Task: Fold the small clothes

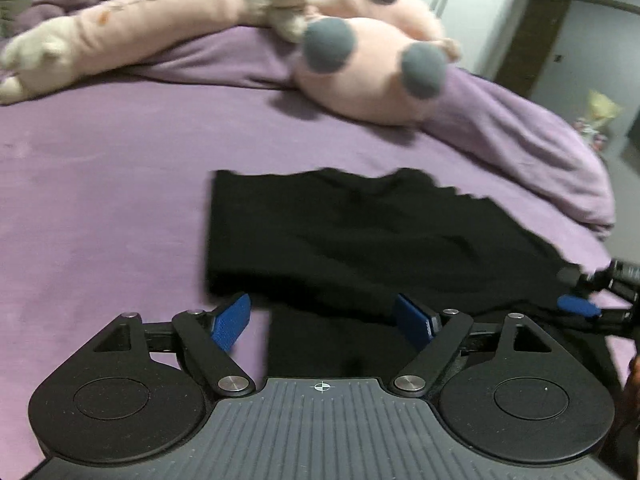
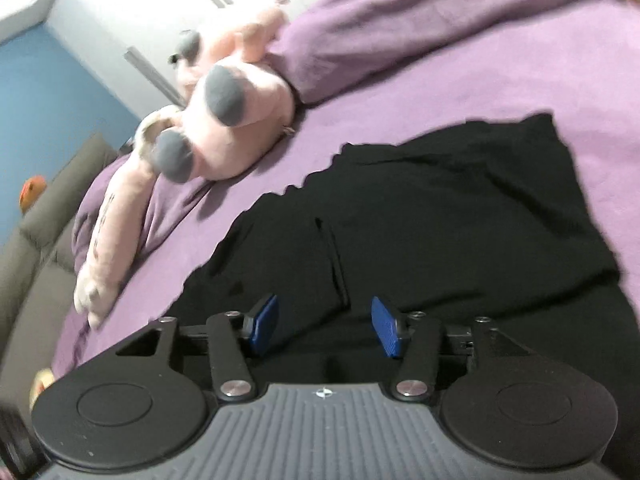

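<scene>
A black garment (image 1: 360,236) lies flat on the purple bed sheet (image 1: 100,200). My left gripper (image 1: 324,322) is open and empty, with its blue pads (image 1: 232,322) over the garment's near left edge. The right gripper's blue tip (image 1: 578,306) shows at the far right of the left wrist view, at the garment's right edge. In the right wrist view the black garment (image 2: 440,208) fills the middle. My right gripper (image 2: 326,328) is open and empty just above the cloth, with its blue pads (image 2: 386,328) apart.
A large pink plush toy (image 1: 372,68) with grey spots lies at the back of the bed, and it also shows in the right wrist view (image 2: 224,120). A bunched purple blanket (image 1: 540,152) lies at the right. White wardrobe doors (image 2: 132,12) stand behind.
</scene>
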Available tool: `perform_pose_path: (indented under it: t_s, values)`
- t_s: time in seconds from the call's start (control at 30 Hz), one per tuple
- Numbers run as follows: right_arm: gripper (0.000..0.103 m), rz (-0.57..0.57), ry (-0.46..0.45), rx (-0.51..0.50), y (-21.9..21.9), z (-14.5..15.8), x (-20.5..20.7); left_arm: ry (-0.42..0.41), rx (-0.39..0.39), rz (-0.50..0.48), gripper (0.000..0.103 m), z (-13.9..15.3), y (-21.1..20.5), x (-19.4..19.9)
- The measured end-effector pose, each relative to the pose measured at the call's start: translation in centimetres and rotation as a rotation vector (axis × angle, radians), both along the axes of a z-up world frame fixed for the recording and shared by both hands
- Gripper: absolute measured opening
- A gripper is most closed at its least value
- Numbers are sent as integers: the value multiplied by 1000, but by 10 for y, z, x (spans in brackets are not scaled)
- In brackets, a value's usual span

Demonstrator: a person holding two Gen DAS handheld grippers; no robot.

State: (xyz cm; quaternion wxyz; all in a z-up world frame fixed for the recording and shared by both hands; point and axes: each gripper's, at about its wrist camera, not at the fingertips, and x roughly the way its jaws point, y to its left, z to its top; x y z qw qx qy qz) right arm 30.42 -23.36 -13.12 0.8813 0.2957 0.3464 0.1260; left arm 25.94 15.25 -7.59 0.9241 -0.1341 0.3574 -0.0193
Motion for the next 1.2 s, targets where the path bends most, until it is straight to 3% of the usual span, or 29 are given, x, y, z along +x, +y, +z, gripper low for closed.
perform_pose_path:
  t_s: [0.1, 0.2, 0.23, 0.27, 0.3, 0.33, 0.4, 0.47, 0.53, 0.6, 0.7, 0.77, 0.83, 0.93, 1.0, 1.03, 1.07, 1.2]
  values:
    - [51, 12, 64, 46, 4, -13, 29, 12, -6, 18, 85, -6, 10, 0]
    - [51, 34, 85, 7, 18, -21, 42, 8, 12, 18, 85, -10, 9, 3]
    - [41, 45, 74, -9, 23, -20, 43, 10, 14, 14, 85, -12, 10, 3]
    - [19, 56, 70, -33, 29, -18, 45, 15, 13, 10, 85, -13, 10, 2]
    - [6, 68, 70, -53, 33, -17, 45, 19, 10, 10, 85, -13, 9, 1]
    - [5, 86, 63, -74, 38, -14, 45, 23, 8, 12, 85, -14, 8, 3]
    - [4, 80, -13, -113, 41, 3, 37, 20, 9, 12, 85, -14, 7, 7]
    - [4, 10, -147, -108, 27, 29, 20, 10, 10, 8, 85, -13, 4, 10]
    - [4, -136, -261, -172, 7, 52, -7, 6, 12, -1, 85, -12, -1, 14]
    - [5, -241, -303, -249, -10, 54, -27, 18, 12, -8, 85, -14, -7, 21]
    - [7, -219, -162, -266, -33, 26, -26, 41, 6, -25, 85, -18, -18, 30]
    - [12, -216, -48, -190, -52, 4, -21, 48, 30, -25, 85, -18, -25, 35]
    - [21, -236, 3, -64, -68, -10, -18, 56, 49, -27, 85, -18, -29, 39]
    - [23, -225, 15, 27, -75, -21, -12, 63, 77, -32, 85, -19, -32, 45]
    - [23, -192, 3, -12, -67, -19, -6, 74, 90, -32, 85, -21, -33, 48]
    - [18, -167, 2, -46, -61, -17, -3, 77, 92, -30, 85, -21, -34, 48]
    - [5, -157, -5, -77, -59, -15, 0, 74, 88, -28, 85, -21, -34, 48]
    - [6, -239, -55, -118, -66, -2, 3, 48, 44, -38, 85, -15, -32, 45]
